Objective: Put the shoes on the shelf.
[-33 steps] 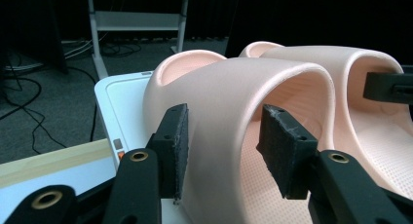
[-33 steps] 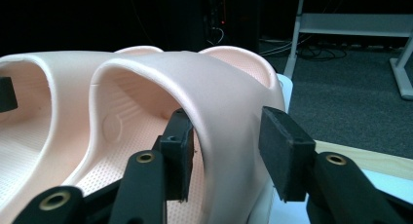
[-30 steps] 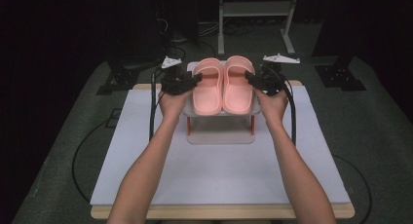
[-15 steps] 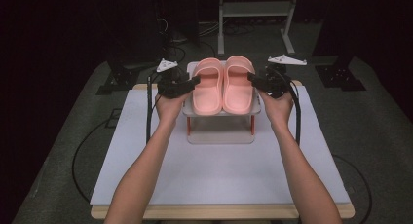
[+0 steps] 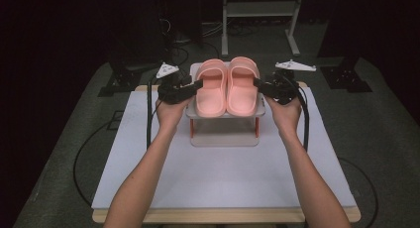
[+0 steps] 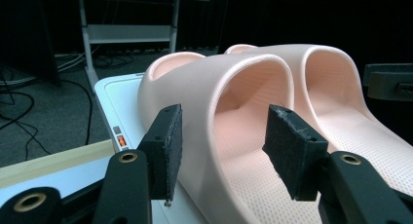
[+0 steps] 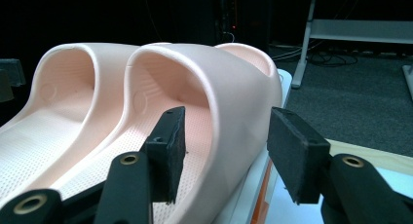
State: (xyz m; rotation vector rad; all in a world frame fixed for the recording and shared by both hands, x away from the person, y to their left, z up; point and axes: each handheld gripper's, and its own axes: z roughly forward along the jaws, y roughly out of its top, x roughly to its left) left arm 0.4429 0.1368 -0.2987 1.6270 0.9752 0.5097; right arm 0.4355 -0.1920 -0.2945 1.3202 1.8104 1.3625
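Observation:
Two pink slippers, left [image 5: 212, 91] and right [image 5: 242, 89], lie side by side on top of a small white stand [image 5: 225, 135]. My left gripper [image 5: 198, 84] points in at the left slipper's outer side. In the left gripper view its jaws [image 6: 221, 151] straddle the strap wall of that slipper [image 6: 229, 87], one pad outside and one inside, both a little off it. My right gripper [image 5: 257, 83] mirrors this, and its jaws [image 7: 226, 151] stand around the right slipper's [image 7: 209, 73] strap wall. Both pairs of jaws have just been opening.
The stand sits at the far middle of a white board [image 5: 223, 183] on a wooden table. Cables [image 5: 148, 114] trail from both grippers. A metal shelf frame [image 5: 260, 10] and black stand feet [image 5: 346, 79] are on the dark floor behind.
Hardly anything has moved: both grippers stay at the slippers' outer sides and the slippers rest on the stand as before.

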